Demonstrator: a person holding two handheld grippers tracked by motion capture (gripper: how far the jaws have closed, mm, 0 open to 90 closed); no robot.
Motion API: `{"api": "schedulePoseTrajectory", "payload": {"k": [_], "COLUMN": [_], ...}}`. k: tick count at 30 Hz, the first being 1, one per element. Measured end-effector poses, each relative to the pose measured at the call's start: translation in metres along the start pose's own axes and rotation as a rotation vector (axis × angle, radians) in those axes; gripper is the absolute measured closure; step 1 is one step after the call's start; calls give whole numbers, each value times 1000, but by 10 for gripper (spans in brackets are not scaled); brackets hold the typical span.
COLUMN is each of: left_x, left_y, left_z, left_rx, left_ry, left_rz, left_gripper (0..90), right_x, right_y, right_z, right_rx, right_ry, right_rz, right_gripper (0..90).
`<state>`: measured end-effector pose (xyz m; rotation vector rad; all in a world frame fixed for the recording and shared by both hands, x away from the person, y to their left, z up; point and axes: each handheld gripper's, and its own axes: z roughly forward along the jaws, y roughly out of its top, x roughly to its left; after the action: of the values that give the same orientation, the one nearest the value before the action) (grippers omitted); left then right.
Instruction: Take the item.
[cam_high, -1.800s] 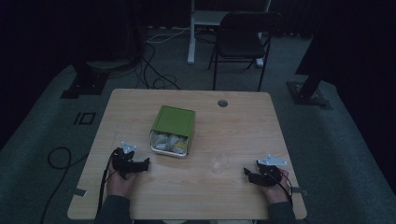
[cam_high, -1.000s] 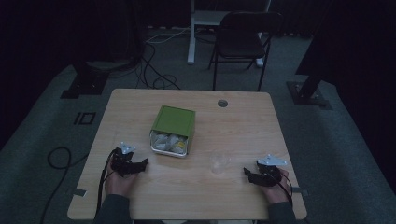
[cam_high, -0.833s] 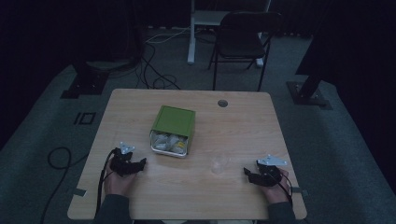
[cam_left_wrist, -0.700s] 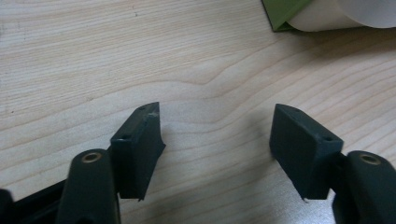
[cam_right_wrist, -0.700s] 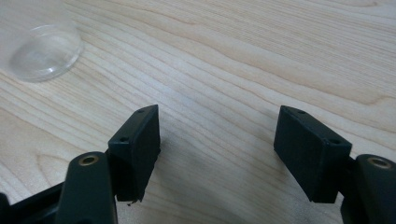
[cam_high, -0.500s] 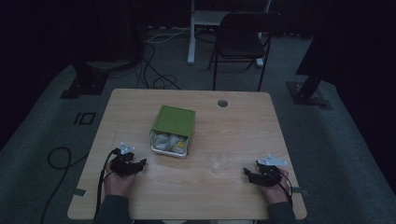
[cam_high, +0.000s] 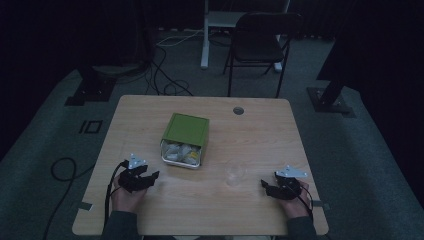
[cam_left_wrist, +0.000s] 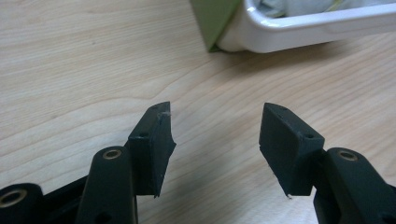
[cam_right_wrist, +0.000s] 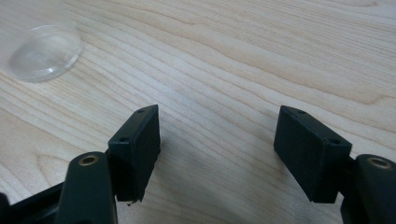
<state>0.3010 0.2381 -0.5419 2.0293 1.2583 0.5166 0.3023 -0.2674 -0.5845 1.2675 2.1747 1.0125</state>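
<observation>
Green-lidded box (cam_high: 184, 139) of white packets lies untouched mid-table (cam_high: 250, 130), just beyond the left gripper (cam_left_wrist: 215, 135), whose empty fingers (cam_left_wrist: 152, 144) have just been closing yet stand apart; right gripper (cam_right_wrist: 217, 149) gapes near a clear dish (cam_right_wrist: 44, 56).

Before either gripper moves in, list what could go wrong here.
1. The clear glass ahead of the right gripper is hard to see against the pale table; a quick reach may knock it.
2. The left gripper, empty, has just been closing its jaws; they may now be too narrow for the white tray.
3. The tray sits under a green lid; a push could shift both.
</observation>
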Motion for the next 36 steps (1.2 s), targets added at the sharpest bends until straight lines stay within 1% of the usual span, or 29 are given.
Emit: {"api": "schedulePoseTrajectory", "payload": {"k": [4, 6, 8, 9, 10, 11, 13, 15, 18, 19, 20, 21, 22, 24, 26, 28, 30, 33, 35, 36], "left_x": [-4, -9, -13, -13, -15, -18, -22, -23, -24, -28, -30, -32, -32, -37, -41, -42, -47, -51, -52, -54], "left_y": [2, 4, 6, 6, 7, 9, 12, 15, 16, 19, 21, 22, 22, 27, 31, 32, 37, 40, 42, 43], "left_z": [-3, -6, -8, -8, -9, -10, -10, -11, -12, -13, -14, -14, -14, -14, -14, -13, -10, -7, -6, -4], "left_rx": [-8, -16, -22, -22, -26, -23, -21, -23, -26, -32, -33, -36, -36, -40, -47, -49, -50, -44, -45, -46], "left_ry": [-10, -20, -34, -34, -39, -54, -60, -72, -74, -90, -94, -103, -103, -130, -143, -148, -158, -155, -162, -161], "left_rz": [14, 35, 45, 45, 53, 71, 86, 94, 100, 114, 125, 131, 131, 150, 166, 169, 189, 212, 213, 223], "left_gripper": [444, 445, 445, 444, 444, 444, 444, 445, 448, 450, 451, 454, 457, 462, 476, 480, 481, 481, 481, 481], "right_x": [0, 0, 0, 0, 0, 1, 1, 1, 1, 1, 1, 2, 2, 2, 2, 2, 2, 2, 2, 2], "right_y": [0, 0, 0, 0, 0, 0, 0, 0, 0, 0, 0, 0, 0, 0, 0, 0, 0, 0, 0, 0], "right_z": [0, 0, 0, 0, 0, 0, 0, 0, 0, 0, 0, 0, 0, 0, 0, 0, 0, 0, 0, 0], "right_rx": [0, 0, 0, 0, 0, 0, 1, 0, 1, 1, 1, 1, 1, 1, 1, 1, 1, 1, 1, 1], "right_ry": [-1, -2, -2, -2, -2, -1, -2, -2, -2, -2, -2, -2, -2, -3, -3, -3, -3, -3, -3, -3], "right_rz": [1, 1, 0, 0, 0, 0, 1, 1, 0, 1, 1, 1, 1, 2, 2, 2, 2, 2, 2, 3], "right_gripper": [312, 311, 308, 308, 308, 307, 307, 306, 305, 305, 305, 305, 305, 305, 305, 305, 305, 305, 305, 305]}}
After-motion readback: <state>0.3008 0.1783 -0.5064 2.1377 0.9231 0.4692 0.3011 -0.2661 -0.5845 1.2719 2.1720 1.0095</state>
